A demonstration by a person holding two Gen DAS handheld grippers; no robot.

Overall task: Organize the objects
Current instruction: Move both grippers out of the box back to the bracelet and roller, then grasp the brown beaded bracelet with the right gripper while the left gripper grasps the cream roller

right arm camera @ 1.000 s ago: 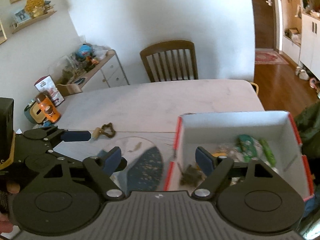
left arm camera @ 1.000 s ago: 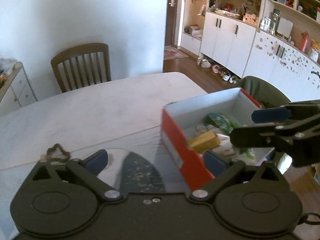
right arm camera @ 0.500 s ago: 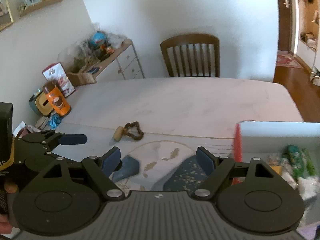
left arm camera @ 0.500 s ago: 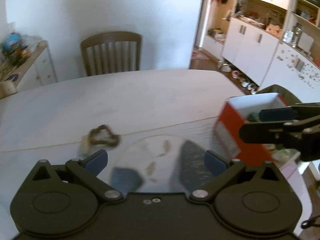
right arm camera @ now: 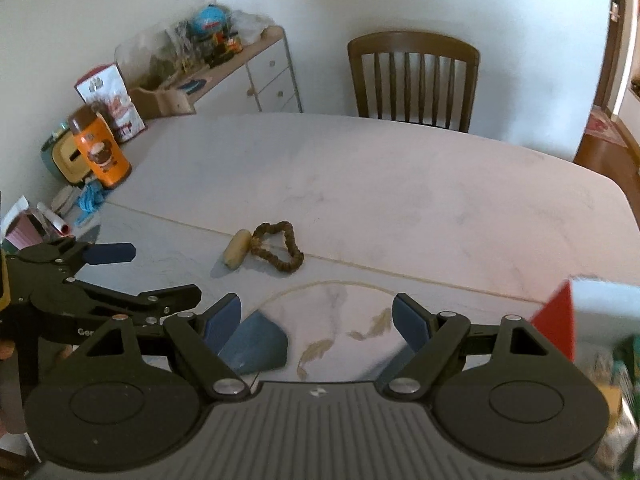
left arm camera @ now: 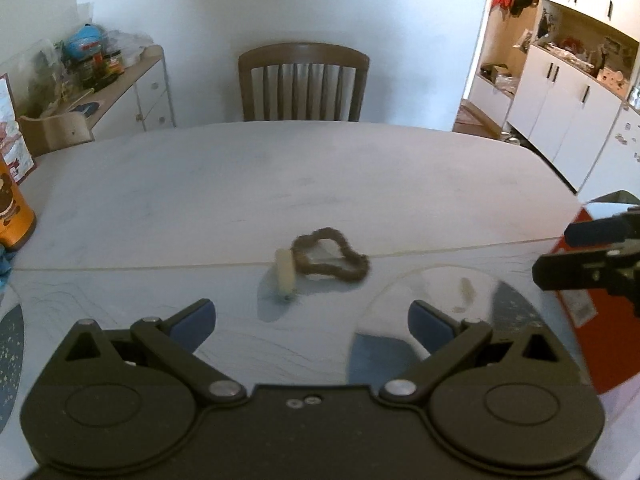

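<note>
You are holding two grippers over the table (left arm camera: 320, 168), and both the left gripper (left arm camera: 311, 322) and the right gripper (right arm camera: 317, 319) are standing spread wide with nothing between their blue pads. On the table there are lying two loose things, touching each other near the middle seam: one brown scrunchie (right arm camera: 280, 246), a fuzzy ring pulled into an uneven loop, and one small beige roll (right arm camera: 237, 254), short and rounded, just at its left side. One red box (right arm camera: 558, 326) with white inside is standing at your right edge, one wooden chair (right arm camera: 414, 80) is waiting behind the table, and one orange canister (right arm camera: 100, 148) is standing at the far left.
</note>
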